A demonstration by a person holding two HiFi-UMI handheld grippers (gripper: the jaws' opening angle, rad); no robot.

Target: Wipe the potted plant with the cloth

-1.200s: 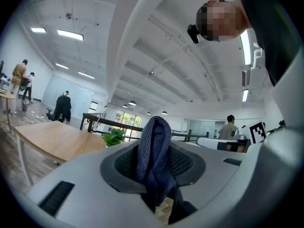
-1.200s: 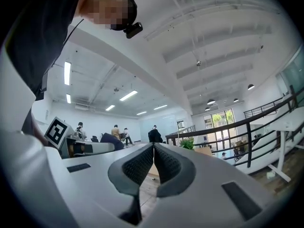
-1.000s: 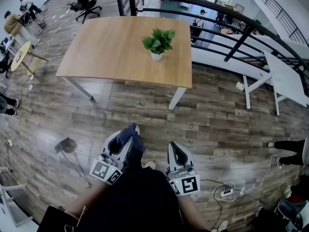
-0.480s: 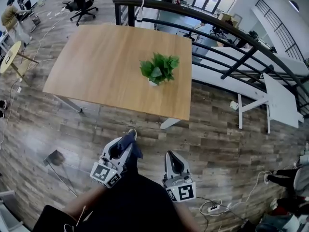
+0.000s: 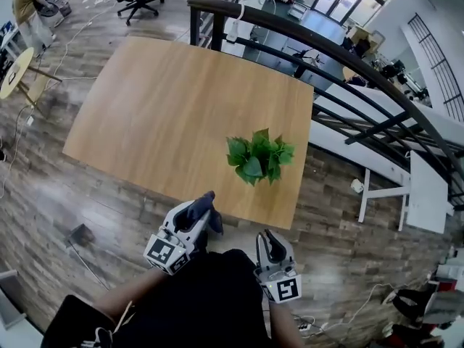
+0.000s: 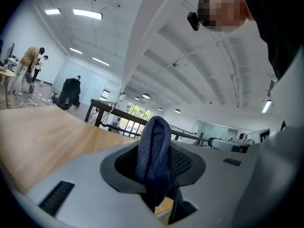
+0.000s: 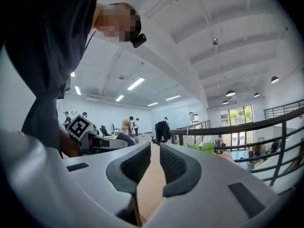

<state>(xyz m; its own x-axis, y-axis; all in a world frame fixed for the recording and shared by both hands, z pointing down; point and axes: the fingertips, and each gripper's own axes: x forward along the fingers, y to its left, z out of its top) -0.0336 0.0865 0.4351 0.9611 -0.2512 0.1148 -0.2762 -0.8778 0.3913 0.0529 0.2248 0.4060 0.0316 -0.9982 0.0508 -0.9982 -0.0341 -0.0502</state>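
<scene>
The left gripper is pinching a dark blue knitted cloth; in the left gripper view the cloth stands bunched upright between the black pads and hangs down past them, with the pale wooden surface stretching away at the left. The right gripper holds nothing: in the right gripper view its jaws are pressed nearly together, leaving only a thin slit through which the surface shows, and some green leaves of the potted plant peek over the right jaw. From the head view the potted plant stands on the wooden surface, close to its near edge and toward the right corner; the leaves cover the pot. Both grippers are at the near side of the surface, the left one just at its edge with the cloth over it, the right one over the plank floor; neither touches the plant. A black railing curves behind the surface
</scene>
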